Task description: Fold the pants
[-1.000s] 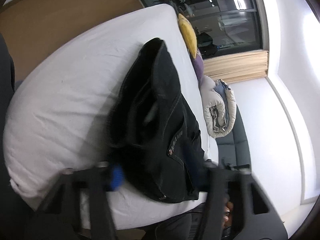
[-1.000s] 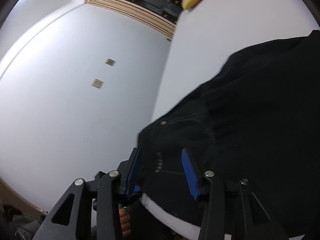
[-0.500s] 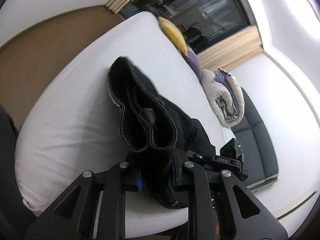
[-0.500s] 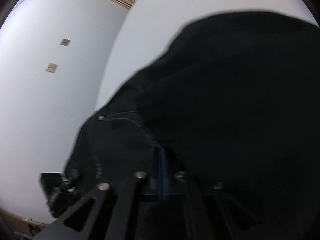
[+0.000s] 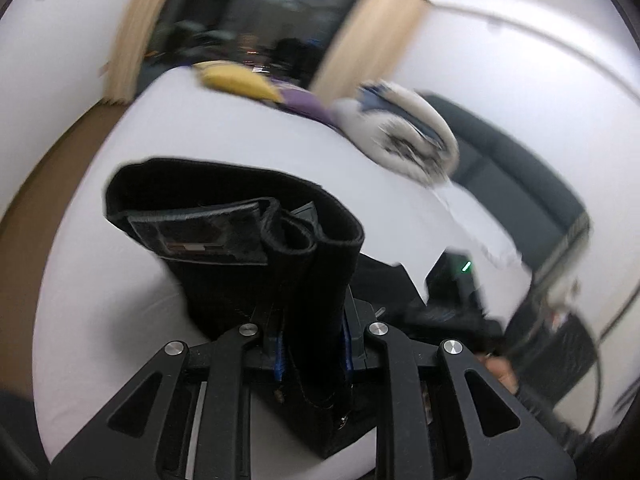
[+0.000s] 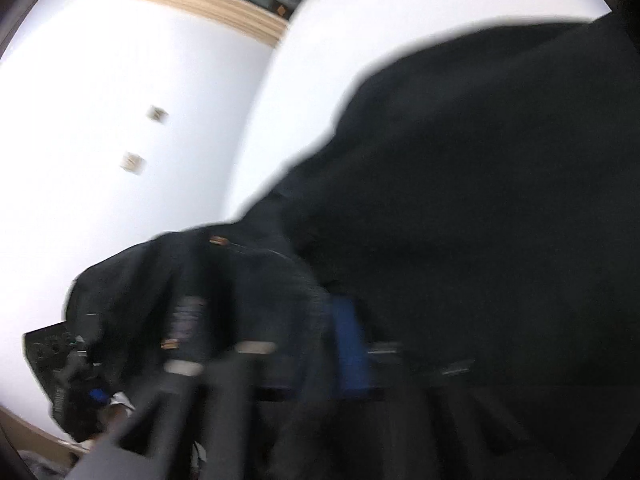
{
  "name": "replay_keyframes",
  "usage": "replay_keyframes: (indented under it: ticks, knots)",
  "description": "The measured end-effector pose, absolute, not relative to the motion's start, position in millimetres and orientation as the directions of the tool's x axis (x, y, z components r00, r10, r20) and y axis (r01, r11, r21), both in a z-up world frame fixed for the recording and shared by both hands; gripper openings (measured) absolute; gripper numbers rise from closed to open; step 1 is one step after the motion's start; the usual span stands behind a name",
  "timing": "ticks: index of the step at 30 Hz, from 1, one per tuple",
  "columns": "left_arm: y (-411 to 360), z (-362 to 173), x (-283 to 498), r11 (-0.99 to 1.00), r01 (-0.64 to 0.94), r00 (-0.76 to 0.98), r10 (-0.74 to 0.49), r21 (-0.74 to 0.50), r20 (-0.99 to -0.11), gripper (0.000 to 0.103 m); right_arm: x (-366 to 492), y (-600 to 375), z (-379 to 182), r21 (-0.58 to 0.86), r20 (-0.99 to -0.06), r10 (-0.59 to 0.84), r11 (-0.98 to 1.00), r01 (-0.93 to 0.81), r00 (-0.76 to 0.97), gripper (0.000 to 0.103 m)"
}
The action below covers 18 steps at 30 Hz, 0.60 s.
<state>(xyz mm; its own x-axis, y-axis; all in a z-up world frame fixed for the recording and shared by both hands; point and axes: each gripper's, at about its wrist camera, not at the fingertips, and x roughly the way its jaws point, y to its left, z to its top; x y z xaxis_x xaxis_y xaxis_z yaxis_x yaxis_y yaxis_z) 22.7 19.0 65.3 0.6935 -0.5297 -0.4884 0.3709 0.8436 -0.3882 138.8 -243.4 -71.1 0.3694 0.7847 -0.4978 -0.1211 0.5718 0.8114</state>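
Observation:
The black pants (image 5: 240, 232) are folded into a thick bundle over the white bed (image 5: 100, 300). My left gripper (image 5: 312, 348) is shut on the bundle's near end, and the folded hems stand up in front of it. In the blurred right wrist view the pants (image 6: 460, 180) fill most of the frame. My right gripper (image 6: 320, 344) is shut on the waistband side, with one blue pad (image 6: 350, 344) showing against the cloth.
A yellow pillow (image 5: 236, 80), a purple pillow (image 5: 304, 102) and a rolled grey-white blanket (image 5: 404, 136) lie at the bed's far end. A dark sofa (image 5: 520, 176) stands to the right. A white wall (image 6: 120, 120) is left of the bed.
Both grippers closed on the pants. The left one lifted the bundle and swung toward the head of the bed. The right one moved in on the waistband.

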Motion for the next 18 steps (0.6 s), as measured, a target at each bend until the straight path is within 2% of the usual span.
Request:
replay_keyframes:
  ticks: [1,4,6,11,18]
  knots:
    - [-3,66,28,0.842,0.398,0.682,-0.537,-0.364,-0.496,0.018,132,-255,-64,0.834,-0.448,0.8,0.535,-0.135,0.399,0.073]
    - [-72,57,34,0.833,0.499,0.632,-0.539,-0.239,-0.557,0.018,117,-293,-43,0.872,-0.339,0.829,0.454,-0.182,0.445,0.079]
    - [-103,45,29,0.823,0.535,0.605,-0.531,-0.192,-0.594,0.018,110,-312,-37,0.882,-0.303,0.842,0.425,-0.203,0.446,0.081]
    - [-142,7,20,0.802,0.583,0.548,-0.505,-0.129,-0.666,0.017,104,-341,-42,0.887,-0.299,0.843,0.418,-0.196,0.446,0.083]
    - [-166,-2,12,0.796,0.604,0.562,-0.461,-0.041,-0.687,0.017,111,-318,-48,0.89,-0.312,0.871,0.408,-0.204,0.378,0.085]
